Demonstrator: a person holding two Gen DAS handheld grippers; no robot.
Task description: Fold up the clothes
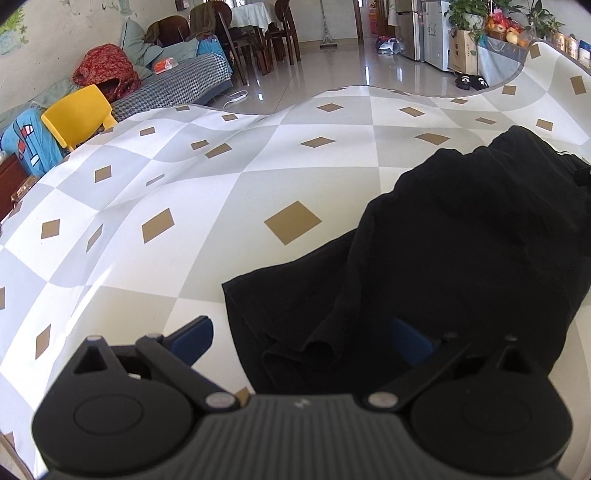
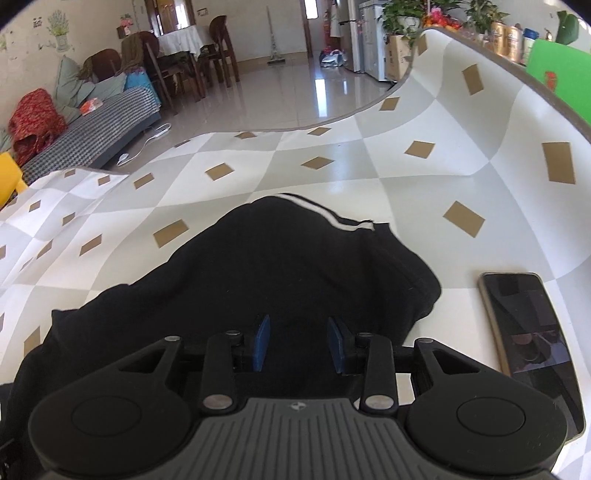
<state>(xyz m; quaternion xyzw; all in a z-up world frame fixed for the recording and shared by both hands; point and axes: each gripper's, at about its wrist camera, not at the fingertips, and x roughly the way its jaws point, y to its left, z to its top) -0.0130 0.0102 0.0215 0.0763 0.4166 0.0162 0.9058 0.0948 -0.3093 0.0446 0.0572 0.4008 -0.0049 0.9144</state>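
Bright daylight, floor point(image 1: 369, 70) glare, sharp focus, fisheye-bent edges.

A black garment point(image 2: 280, 280) lay bunched and rumpled on the bench point(image 2: 424, 192), spread loosely rather than flat. One edge carried a white stripe point(image 2: 325, 214) at its far end. A flatter corner point(image 1: 266, 306) reached toward the near-left side.

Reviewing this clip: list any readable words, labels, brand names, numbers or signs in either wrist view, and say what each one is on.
No text can be read in either view.
Tins behind the table: printing too blurred to read.
Cardboard box by the fridge: dark marking, illegible.
Each tongs body carries a small embossed emblem, a symbol, not letters.
Phone screen: dark, only reflections.
Black garment: white stripes, no lettering visible.
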